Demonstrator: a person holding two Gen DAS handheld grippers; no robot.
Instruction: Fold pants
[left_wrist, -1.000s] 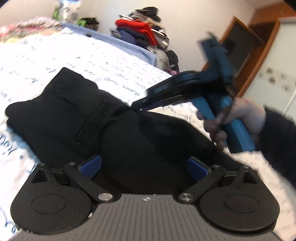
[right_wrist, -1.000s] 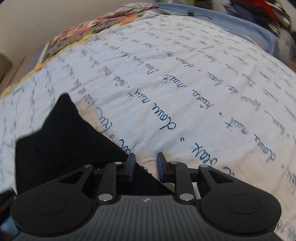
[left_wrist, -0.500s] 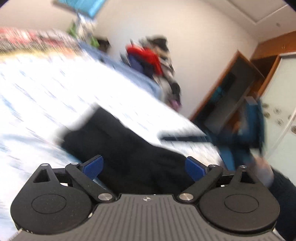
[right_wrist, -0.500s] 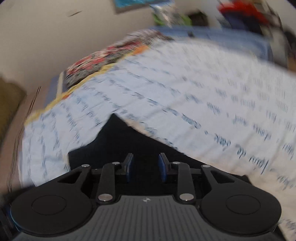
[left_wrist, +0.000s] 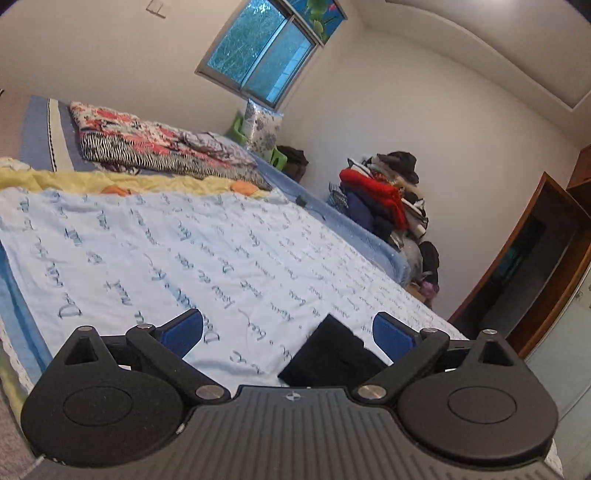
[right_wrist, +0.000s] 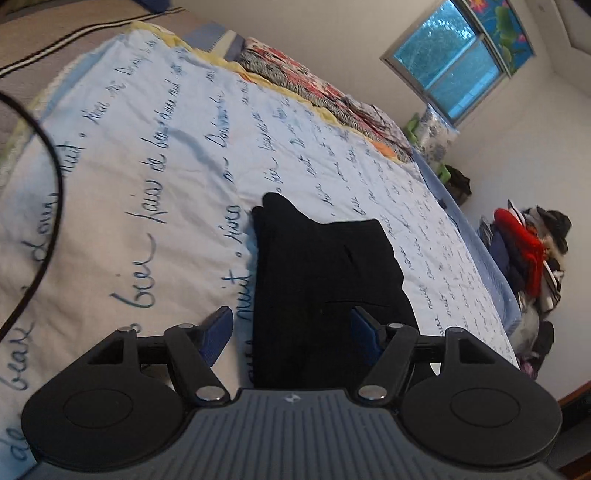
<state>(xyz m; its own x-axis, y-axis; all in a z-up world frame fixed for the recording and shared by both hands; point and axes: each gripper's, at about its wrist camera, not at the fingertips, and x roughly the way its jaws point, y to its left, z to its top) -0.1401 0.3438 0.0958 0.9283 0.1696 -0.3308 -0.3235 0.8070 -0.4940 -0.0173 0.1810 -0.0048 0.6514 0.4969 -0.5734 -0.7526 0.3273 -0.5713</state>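
Observation:
The black pants (right_wrist: 325, 280) lie folded into a compact bundle on the pale blue bedsheet (right_wrist: 155, 155) printed with handwriting. In the right wrist view my right gripper (right_wrist: 291, 330) hovers above the bundle's near end; its jaws are opening, with the cloth lying below them and neither pad pressing on it. In the left wrist view only a corner of the pants (left_wrist: 332, 350) shows, low between the fingers. My left gripper (left_wrist: 288, 332) stands wide open above the bed, with nothing gripped.
A floral quilt (left_wrist: 155, 147) is folded at the head of the bed below a window (left_wrist: 266, 51). A heap of clothes (left_wrist: 384, 199) is stacked against the far wall, and a wooden door frame (left_wrist: 528, 273) stands at the right. A black cable (right_wrist: 48, 177) crosses the sheet.
Both grippers have drawn back from the pants, which now look smaller. The right gripper's jaws have spread from nearly shut to wide. The right gripper and hand no longer show in the left view.

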